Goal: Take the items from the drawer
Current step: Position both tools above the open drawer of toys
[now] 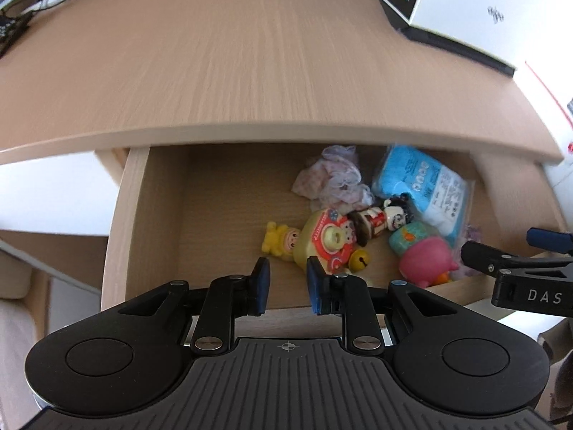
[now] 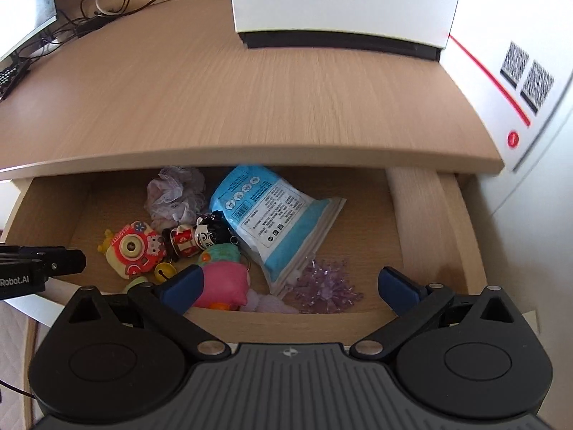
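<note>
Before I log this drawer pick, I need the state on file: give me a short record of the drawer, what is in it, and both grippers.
drawer: open, pulled out under the desk top
contents: blue packet, toy camera, red figurine, pink toy, purple crystal cluster, lace cloth
left gripper: fingers apart, nothing between them, above the drawer's front edge near the toy camera
right gripper: fingers wide apart, holding nothing, over the pink toy and crystal cluster
items removed: none visible on the desk top

A home office is suggested by a wooden desk (image 2: 250, 100) on which a monitor (image 2: 25, 3), tangled cables (image 2: 107, 3) and a white computer case (image 2: 343, 3) are seen.
</note>
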Motion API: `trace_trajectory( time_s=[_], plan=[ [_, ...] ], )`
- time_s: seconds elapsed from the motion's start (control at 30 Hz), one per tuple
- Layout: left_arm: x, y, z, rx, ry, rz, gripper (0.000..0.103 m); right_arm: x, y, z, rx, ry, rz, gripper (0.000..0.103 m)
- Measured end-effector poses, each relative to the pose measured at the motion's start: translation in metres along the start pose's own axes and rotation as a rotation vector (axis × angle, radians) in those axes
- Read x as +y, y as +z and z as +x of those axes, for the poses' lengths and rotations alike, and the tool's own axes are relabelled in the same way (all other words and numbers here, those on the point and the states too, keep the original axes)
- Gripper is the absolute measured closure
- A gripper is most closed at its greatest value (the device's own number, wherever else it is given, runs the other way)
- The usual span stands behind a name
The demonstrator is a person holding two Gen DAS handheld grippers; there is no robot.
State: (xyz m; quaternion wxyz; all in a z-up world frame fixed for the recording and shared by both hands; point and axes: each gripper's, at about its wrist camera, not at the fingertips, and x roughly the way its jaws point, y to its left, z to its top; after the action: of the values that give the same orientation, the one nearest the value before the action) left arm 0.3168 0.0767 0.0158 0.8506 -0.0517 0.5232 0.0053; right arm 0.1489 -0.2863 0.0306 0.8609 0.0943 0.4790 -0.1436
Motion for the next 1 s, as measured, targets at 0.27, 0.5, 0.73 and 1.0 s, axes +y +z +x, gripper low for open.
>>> trace_trajectory(
  time_s=[0.27,0.5,0.73,1.0],
  plan=[
    [0.002,-0.031,-0.012,0.068,-0.059,0.018,0.08,0.007,-0.007,-0.005,0.031,0.018,0.009,0.0],
    [0.004,-0.064,-0.031,0.077,-0.117,0.066,0.08,0.007,-0.019,-0.022,0.017,0.01,0.016,0.0],
    [0.021,-0.079,-0.038,0.076,-0.219,0.058,0.079,0.021,-0.03,-0.029,0.005,-0.055,0.027,0.0],
    [0.019,-0.057,-0.046,0.046,-0.266,0.142,0.079,0.023,-0.02,-0.027,0.027,-0.048,0.034,0.0]
  ],
)
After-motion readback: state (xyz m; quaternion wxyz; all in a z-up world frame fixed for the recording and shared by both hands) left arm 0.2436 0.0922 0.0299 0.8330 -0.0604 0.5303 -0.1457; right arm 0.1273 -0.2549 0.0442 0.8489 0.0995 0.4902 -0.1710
